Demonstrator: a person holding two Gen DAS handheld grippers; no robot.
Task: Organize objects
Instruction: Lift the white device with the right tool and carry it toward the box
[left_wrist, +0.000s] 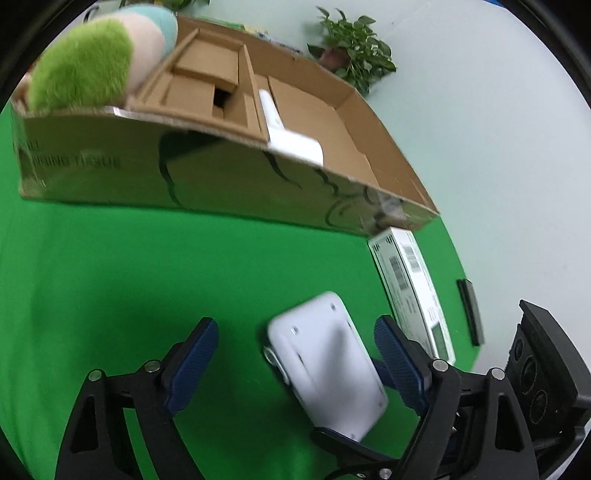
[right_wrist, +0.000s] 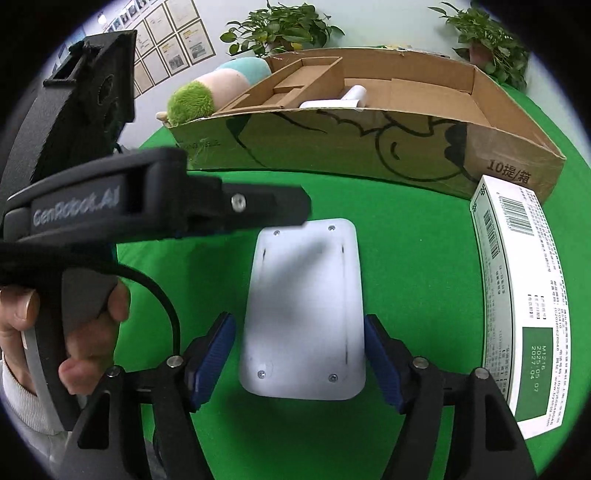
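Smooth white rounded device (right_wrist: 304, 310) between open right tool (right_wrist: 301, 360).

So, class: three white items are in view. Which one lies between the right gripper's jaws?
The smooth white device with corner screws, not the barcoded carton beside it or the white item inside the cardboard box.

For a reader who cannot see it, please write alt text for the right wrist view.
A white device lies on green cloth between the open right tool. Behind stands a cardboard box; a white carton lies right.
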